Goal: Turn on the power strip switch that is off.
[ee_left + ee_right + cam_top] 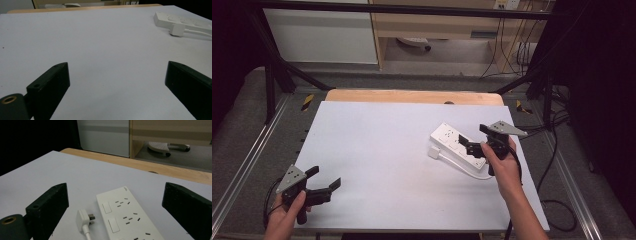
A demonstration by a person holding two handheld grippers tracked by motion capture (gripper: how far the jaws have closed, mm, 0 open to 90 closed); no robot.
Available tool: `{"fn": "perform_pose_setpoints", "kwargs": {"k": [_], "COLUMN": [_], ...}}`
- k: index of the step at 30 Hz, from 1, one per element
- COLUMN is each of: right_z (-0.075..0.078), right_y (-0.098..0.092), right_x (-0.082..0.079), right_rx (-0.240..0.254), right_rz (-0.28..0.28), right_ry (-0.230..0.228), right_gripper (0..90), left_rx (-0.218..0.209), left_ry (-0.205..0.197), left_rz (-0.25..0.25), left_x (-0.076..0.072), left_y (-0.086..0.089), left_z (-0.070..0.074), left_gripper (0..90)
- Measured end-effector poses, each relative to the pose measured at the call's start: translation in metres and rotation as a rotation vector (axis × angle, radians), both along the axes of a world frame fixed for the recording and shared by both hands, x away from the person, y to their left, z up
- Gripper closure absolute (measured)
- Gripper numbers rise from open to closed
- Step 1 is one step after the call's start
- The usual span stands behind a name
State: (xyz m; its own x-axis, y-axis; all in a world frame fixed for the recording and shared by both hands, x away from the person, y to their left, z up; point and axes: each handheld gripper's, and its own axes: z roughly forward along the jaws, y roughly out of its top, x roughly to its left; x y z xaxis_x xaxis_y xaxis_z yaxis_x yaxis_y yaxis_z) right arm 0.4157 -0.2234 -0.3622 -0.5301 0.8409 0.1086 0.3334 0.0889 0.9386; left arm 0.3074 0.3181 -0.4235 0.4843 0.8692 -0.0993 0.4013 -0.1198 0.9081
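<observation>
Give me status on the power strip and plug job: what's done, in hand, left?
Done: nothing visible; the plug lies loose on the table beside the power strip, not inserted. In hand: right gripper hovers open over the strip, holding nothing. Left gripper waits open, well away. Left: probably grasping and inserting the plug.

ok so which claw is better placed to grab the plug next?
Right. The right claw hangs open over the power strip, with the plug between its jaws. The left claw is open at the table's near-left corner, far off.
</observation>
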Motion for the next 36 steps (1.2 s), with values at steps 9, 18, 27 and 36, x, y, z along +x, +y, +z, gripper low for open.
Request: {"fn": "perform_pose_setpoints", "kwargs": {"k": [9,18,27,36], "right_z": [-0.002,-0.009,-0.020,-0.035], "right_y": [-0.019,-0.038,-0.060,-0.076], "right_x": [-0.017,-0.033,-0.051,-0.063], "right_rx": [0.015,0.024,0.033,0.029], "right_rz": [-0.012,-0.036,-0.063,-0.090], "right_ry": [-0.042,-0.070,-0.078,-0.065], "right_gripper": [7.1,6.3,6.3,5.9], "left_rx": [-0.001,0.001,-0.001,-0.002], "left_ry": [-0.001,-0.001,0.002,0.005], "left_rz": [0.002,0.004,0.010,0.010], "left_x": [-0.002,-0.003,-0.004,-0.005], "left_y": [0.001,0.002,0.002,0.002], "left_z": [0.001,0.001,0.002,0.002], "left_gripper": [5.8,5.8,5.8,5.8]}}
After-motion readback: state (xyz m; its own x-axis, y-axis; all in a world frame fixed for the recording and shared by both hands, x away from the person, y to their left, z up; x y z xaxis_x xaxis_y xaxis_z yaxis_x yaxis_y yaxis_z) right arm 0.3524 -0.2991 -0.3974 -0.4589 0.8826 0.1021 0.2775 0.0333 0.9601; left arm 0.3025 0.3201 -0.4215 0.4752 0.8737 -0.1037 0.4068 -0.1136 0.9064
